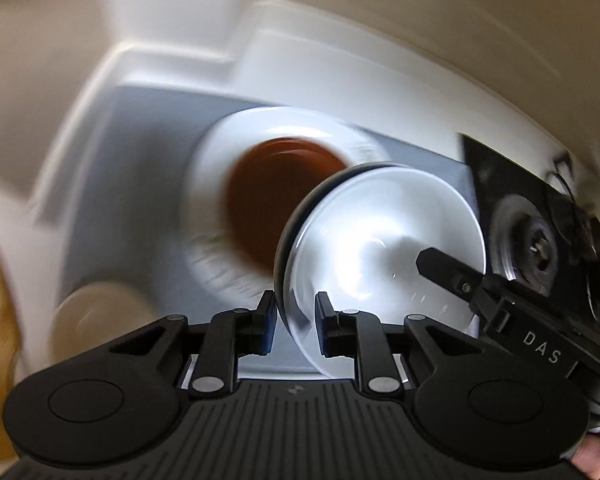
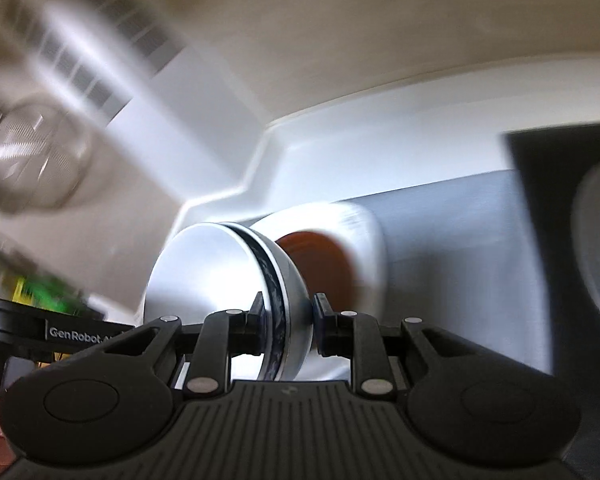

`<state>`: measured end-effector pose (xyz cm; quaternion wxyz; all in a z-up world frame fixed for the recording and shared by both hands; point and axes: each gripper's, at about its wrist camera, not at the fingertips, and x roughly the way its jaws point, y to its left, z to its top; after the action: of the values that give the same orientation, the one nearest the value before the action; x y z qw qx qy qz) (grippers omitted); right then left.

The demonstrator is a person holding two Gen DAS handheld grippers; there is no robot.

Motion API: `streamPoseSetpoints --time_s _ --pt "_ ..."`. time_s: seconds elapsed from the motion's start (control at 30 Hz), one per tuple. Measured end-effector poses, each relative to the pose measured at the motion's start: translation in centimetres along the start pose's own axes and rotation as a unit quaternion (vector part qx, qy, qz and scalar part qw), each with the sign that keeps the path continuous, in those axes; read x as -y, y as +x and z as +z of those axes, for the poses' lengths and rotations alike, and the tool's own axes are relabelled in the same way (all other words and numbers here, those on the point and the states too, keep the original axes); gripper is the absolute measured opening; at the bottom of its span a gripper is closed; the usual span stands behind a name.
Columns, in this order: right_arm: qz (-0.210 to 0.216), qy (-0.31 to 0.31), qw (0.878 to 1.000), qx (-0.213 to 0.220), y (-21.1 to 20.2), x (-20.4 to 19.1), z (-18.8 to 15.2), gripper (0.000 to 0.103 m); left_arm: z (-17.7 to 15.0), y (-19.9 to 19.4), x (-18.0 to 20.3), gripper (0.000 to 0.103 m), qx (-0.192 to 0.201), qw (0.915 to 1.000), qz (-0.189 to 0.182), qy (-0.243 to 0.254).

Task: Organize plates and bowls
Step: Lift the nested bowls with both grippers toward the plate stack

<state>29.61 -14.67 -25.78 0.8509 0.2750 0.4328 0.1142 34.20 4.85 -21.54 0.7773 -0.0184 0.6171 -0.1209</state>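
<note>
A white bowl with a dark outer band (image 1: 380, 240) is held between both grippers, tilted on edge. My left gripper (image 1: 296, 320) is shut on its near rim. My right gripper (image 2: 287, 326) is shut on the opposite rim of the same bowl (image 2: 204, 280). The right gripper's finger (image 1: 452, 276) reaches into the bowl in the left wrist view. Beyond it, a white plate (image 1: 220, 184) carries a brown bowl (image 1: 276, 196) on a grey mat (image 1: 140, 168); both are blurred. They also show in the right wrist view (image 2: 324, 248).
The grey mat lies on a white counter (image 1: 340, 64) against a cream wall. A beige cup (image 1: 100, 320) stands at the left. A black appliance (image 2: 560, 220) stands at the right. A round metal strainer (image 2: 32, 168) and a vent grille (image 2: 80, 52) are at upper left.
</note>
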Motion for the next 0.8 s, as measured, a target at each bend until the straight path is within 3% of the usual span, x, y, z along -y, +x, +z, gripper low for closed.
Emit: streamPoseSetpoints --time_s 0.27,0.4,0.8 --pt "0.06 -0.061 0.992 -0.09 6.5 -8.5 -1.7 0.025 -2.7 -2.6 -10.3 0.022 -0.013 0.9939 0.038 -0.102" --pt "0.078 -0.076 0.987 -0.117 9.0 -11.7 -2.8 0.025 -3.5 -3.7 -13.8 0.022 -0.029 0.9909 0.059 -0.117" --pt "0.043 -0.126 0.968 -0.213 13.5 -13.6 -5.5 0.024 -4.5 -0.5 -17.8 0.022 -0.105 0.9868 0.037 -0.118"
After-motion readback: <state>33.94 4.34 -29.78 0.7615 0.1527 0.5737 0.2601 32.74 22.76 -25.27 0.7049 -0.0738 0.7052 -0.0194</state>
